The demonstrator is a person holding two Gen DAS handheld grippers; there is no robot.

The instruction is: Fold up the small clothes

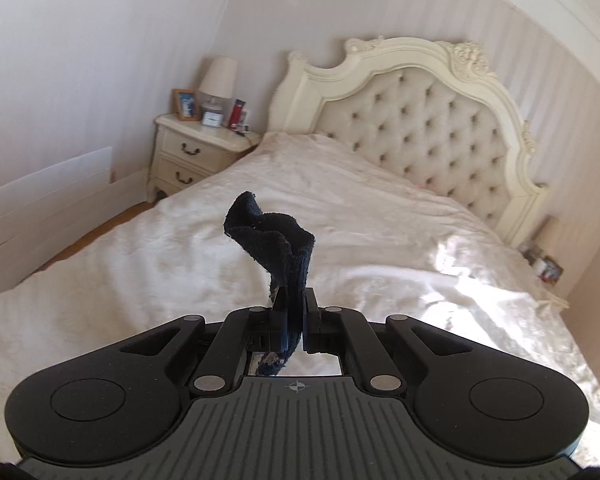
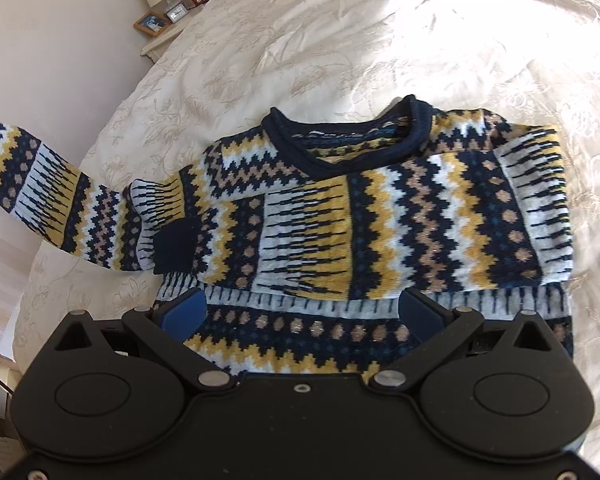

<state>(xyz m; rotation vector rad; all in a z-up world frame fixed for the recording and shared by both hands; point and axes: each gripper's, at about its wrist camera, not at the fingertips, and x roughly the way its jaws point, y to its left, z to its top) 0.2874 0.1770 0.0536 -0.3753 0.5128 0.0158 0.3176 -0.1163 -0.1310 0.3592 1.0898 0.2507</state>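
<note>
**A:** Where does the fold stand?

**B:** The jumper (image 2: 364, 216) lies front-up on the bed (image 2: 260, 60), neck away from me. One sleeve is already laid across the chest; the other sleeve (image 2: 56, 196) trails out over the bed's edge. My left gripper (image 1: 294, 312) is clamped on its dark cuff (image 1: 272, 240), which stands up from the jaws above the bedspread. My right gripper (image 2: 300, 312) hovers spread wide over the hem, holding nothing.

**A:** So how would you do it well?

**B:** I'd carry the cuff high enough that the sleeve doesn't drag, then lay it straight across the chest over the first one. The knit looks thick, so I'd guess it holds a crease poorly. My right could press the shoulder while the left lets go.

**A:** And the surroundings?

**B:** A pale, wrinkled bedspread, sunlit on one side. Tufted headboard (image 1: 420, 120), striped walls. A nightstand (image 1: 196, 148) with a lamp (image 1: 219, 76), photo frame (image 1: 185, 105) and small clock (image 1: 212, 119).
</note>
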